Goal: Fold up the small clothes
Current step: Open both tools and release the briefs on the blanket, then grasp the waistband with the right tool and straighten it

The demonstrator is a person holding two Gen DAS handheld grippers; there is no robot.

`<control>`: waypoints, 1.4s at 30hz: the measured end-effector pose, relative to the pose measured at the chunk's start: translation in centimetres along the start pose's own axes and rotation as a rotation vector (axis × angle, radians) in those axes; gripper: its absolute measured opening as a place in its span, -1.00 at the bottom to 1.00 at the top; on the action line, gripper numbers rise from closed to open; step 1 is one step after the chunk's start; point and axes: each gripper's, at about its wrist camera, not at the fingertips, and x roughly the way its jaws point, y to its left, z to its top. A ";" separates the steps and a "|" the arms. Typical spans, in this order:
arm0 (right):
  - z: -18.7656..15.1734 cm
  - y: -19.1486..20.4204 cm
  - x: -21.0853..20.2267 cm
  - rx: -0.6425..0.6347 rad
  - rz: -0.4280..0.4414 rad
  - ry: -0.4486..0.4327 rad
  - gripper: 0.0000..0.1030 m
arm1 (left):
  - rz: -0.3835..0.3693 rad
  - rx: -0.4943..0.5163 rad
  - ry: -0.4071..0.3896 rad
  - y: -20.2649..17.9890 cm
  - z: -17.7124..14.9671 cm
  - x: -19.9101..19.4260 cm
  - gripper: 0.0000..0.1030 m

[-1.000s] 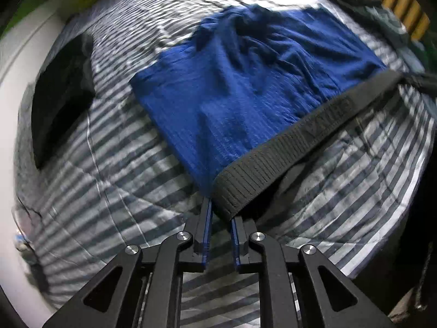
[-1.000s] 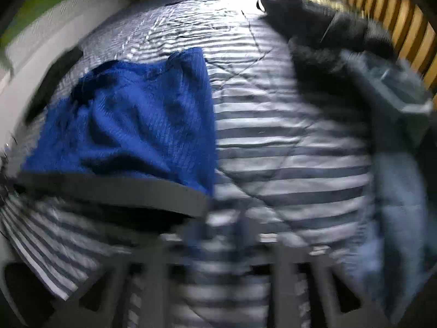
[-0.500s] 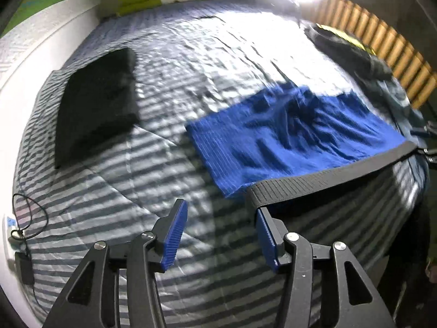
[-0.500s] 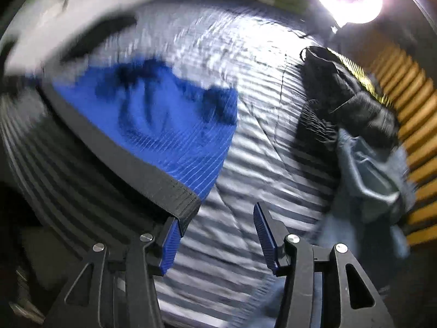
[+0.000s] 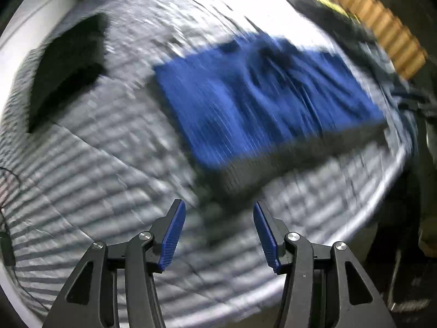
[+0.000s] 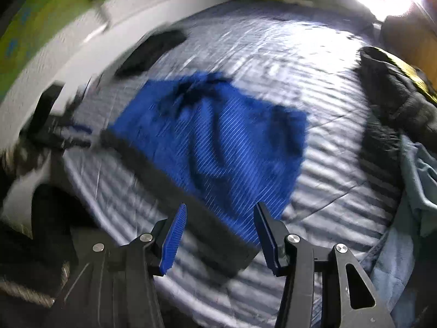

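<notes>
both grippers, left gripper [image 5: 219,232] and right gripper [image 6: 220,232], gape empty above blue shorts [image 5: 262,98]; waistband lettering blurred.

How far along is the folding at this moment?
Done: the blue underwear lies spread flat on the striped bedcover, dark waistband nearest. In hand: nothing; the left hand-held gripper and right hand-held gripper are both open and empty. Left: every fold, and the clothes pile.

Black angular frames on left gripper [image 5: 219,232] and right gripper [image 6: 220,233], silver screws, ribbed blue pads [image 5: 173,239] inside fingers.
</notes>
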 end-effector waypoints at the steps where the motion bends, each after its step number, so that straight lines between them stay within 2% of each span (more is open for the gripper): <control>1: 0.8 -0.9 -0.1 0.043 -0.021 -0.021 -0.08 | 0.006 -0.018 -0.023 0.6 0.9 -0.3 0.08; 5: 4.6 -4.7 1.1 0.251 -0.128 -0.060 -0.09 | 0.037 -0.123 -0.103 4.1 6.1 0.1 0.08; 6: 5.5 -5.7 1.8 0.309 -0.146 -0.063 -0.16 | 0.048 -0.165 -0.122 5.1 7.6 0.7 0.08; 8: 6.6 -7.3 3.0 0.399 -0.127 -0.048 -0.32 | 0.040 -0.209 -0.130 6.1 9.0 1.8 0.08; 10: 7.7 -8.4 4.5 0.467 -0.104 -0.027 -0.34 | 0.040 -0.242 -0.140 6.7 10.0 2.8 0.08; 16: 9.6 -8.5 8.1 0.482 -0.114 0.028 -0.34 | 0.105 -0.223 -0.178 4.8 10.3 5.1 0.11; 19: 9.7 -8.2 9.3 0.475 -0.130 0.059 -0.34 | 0.080 -0.225 -0.203 4.0 9.9 5.7 0.18; 22: 10.0 -7.8 10.5 0.447 -0.207 0.087 -0.35 | 0.080 -0.221 -0.225 3.6 9.4 6.3 0.20; 23: 10.0 -7.8 10.7 0.442 -0.217 0.095 -0.45 | 0.079 -0.225 -0.222 3.7 9.4 6.7 0.20; 24: 9.9 -7.8 10.9 0.443 -0.223 0.096 -0.81 | 0.074 -0.227 -0.215 4.0 9.4 7.1 0.20; 25: 9.8 -7.9 11.0 0.452 -0.218 0.101 -0.93 | 0.064 -0.233 -0.207 4.3 9.5 7.4 0.20; 27: 9.5 -8.0 10.4 0.469 -0.210 0.070 -0.92 | 0.063 -0.250 -0.219 5.1 9.7 7.3 0.20; 30: 9.3 -8.0 9.1 0.475 -0.210 0.029 -0.93 | 0.106 -0.263 -0.221 6.5 10.1 7.5 0.20; 33: 9.2 -8.1 7.9 0.471 -0.203 0.016 -0.92 | 0.089 -0.284 -0.207 7.7 10.6 8.3 0.20; 38: 9.6 -8.4 6.0 0.465 -0.248 -0.031 -0.93 | 0.090 -0.273 -0.187 7.9 11.4 9.7 0.24; 40: 9.7 -9.4 4.9 0.484 -0.298 -0.063 -0.93 | 0.080 -0.262 -0.196 7.8 11.7 9.6 0.31; 42: 9.3 -10.9 5.0 0.521 -0.382 -0.045 -0.93 | 0.078 -0.264 -0.201 7.8 11.8 9.5 0.31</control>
